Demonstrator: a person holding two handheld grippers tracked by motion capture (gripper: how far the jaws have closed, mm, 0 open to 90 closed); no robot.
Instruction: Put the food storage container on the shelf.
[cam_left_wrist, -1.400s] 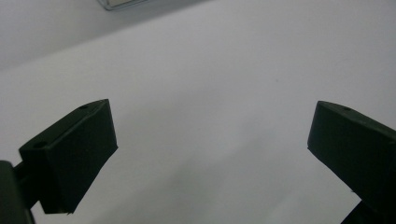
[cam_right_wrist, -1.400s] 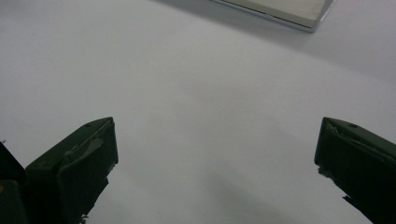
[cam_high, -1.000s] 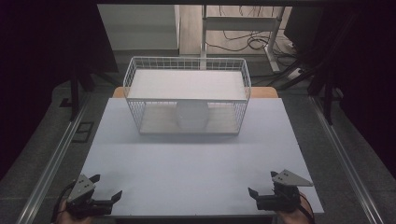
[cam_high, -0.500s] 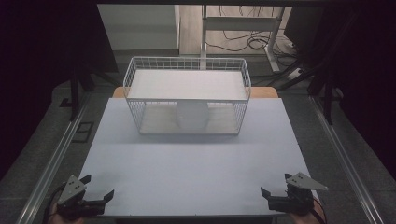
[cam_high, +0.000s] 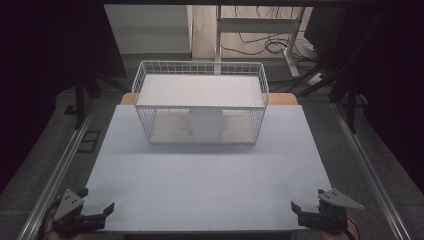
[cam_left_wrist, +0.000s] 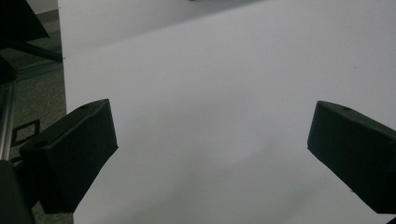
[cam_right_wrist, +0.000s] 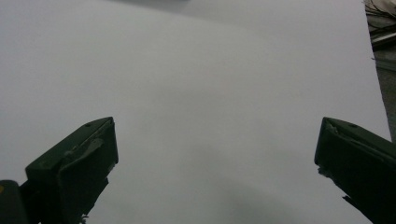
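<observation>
White table (cam_high: 210, 185) with a wire basket (cam_high: 200, 102) at its far centre; a pale round object (cam_high: 206, 123) sits inside. Left gripper (cam_high: 97, 216) and right gripper (cam_high: 302, 212) hover at the near corners, jaws spread wide, grasping nothing.
</observation>
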